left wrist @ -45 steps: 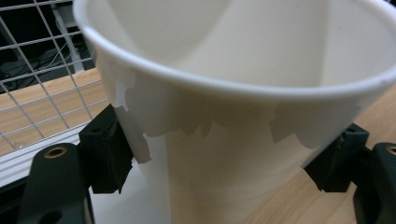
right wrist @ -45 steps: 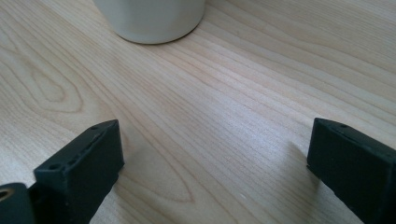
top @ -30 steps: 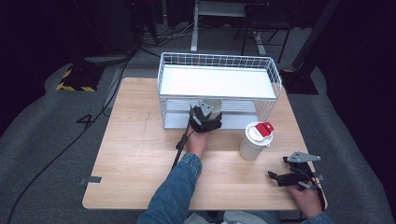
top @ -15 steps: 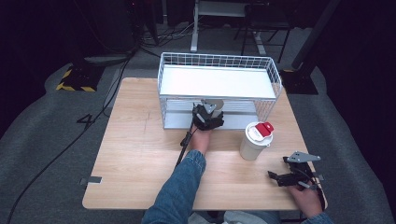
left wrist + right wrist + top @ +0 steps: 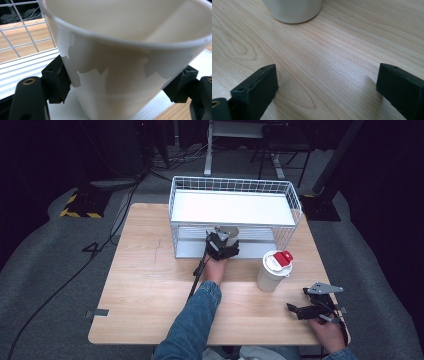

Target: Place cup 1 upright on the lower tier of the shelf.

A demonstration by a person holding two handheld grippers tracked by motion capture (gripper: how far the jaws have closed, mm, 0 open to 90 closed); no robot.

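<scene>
A white paper cup (image 5: 120,62) sits between the pads (image 5: 56,82) of my left gripper (image 5: 221,245), which is shut on its sides. The cup (image 5: 229,232) is tilted at the front opening of a white wire rack (image 5: 235,185), over the rack's lower shelf (image 5: 22,72). A second white cup with a white-and-red lid (image 5: 273,270) stands on the wooden table (image 5: 150,285) to the right. My right gripper (image 5: 296,310) rests low at the front right, open, with bare wood between its jaws (image 5: 327,82). The lidded cup's base (image 5: 292,10) lies just ahead of it.
The rack has a flat white top shelf (image 5: 230,207) and wire walls, and it stands at the back middle of the table. A black cable (image 5: 197,277) trails from the left gripper along a denim sleeve (image 5: 192,325). Dark floor and cables surround the table.
My left gripper with the cup has shifted slightly to the right along the rack's front. The right gripper has stayed still.
</scene>
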